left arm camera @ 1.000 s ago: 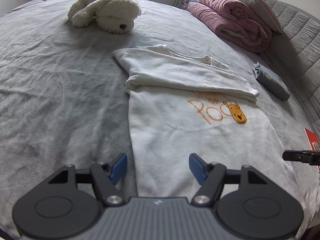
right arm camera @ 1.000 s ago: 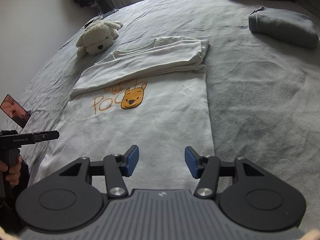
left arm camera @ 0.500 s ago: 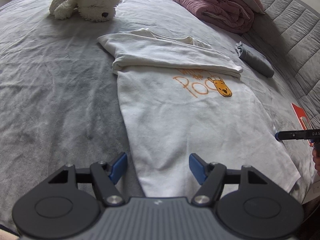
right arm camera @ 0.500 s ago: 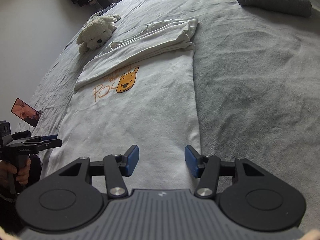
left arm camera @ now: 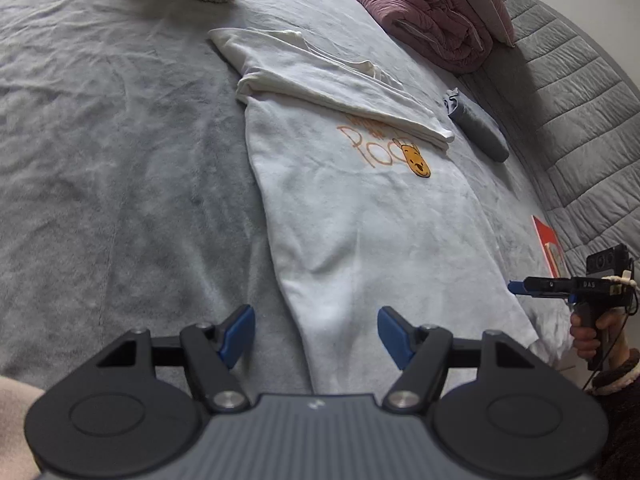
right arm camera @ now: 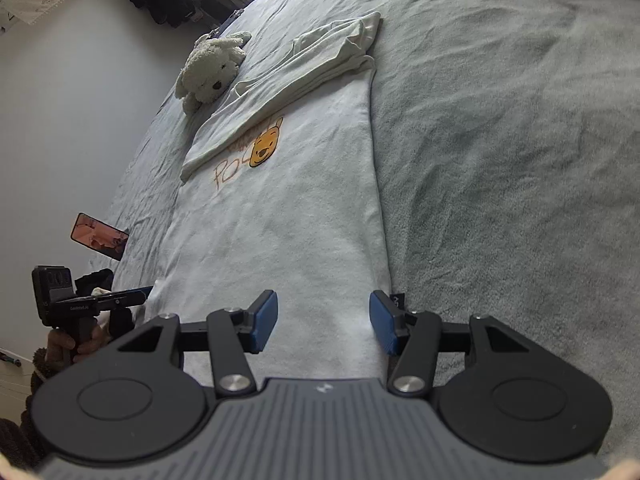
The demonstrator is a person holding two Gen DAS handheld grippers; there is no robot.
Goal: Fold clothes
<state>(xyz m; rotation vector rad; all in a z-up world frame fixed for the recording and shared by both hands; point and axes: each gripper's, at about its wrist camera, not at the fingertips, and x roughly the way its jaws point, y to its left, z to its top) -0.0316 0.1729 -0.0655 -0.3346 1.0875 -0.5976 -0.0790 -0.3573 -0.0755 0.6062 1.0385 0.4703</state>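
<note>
**Both tongs spread over the hem of a half-folded shirt**

Nearest me, my left gripper (left arm camera: 316,330) stands spread with nothing between its blue pads; the shirt's left hem edge runs up between them from 6 o'clock. My right gripper (right arm camera: 323,322) is spread too, empty, over the hem's right corner, whose small label peeks out beside the pad at 3 o'clock.

The white T-shirt (left arm camera: 360,216) lies flat and lengthwise, running away toward 12 o'clock. Its sleeves and upper part are already gathered into a folded band (left arm camera: 336,88) across the chest, just above the orange bear print (left arm camera: 416,162). I judge the fold half made, the hem-to-collar fold being the one in hand. That calls for each tong to pinch a hem corner and carry both up evenly, so the cloth does not skew.

The surface is a grey bed cover (left arm camera: 120,140), soft and wrinkled. Farther off: a folded grey garment (left arm camera: 478,132) at 2 o'clock, a pink quilt (left arm camera: 432,16) and a plush dog (right arm camera: 212,72) near 12.
</note>
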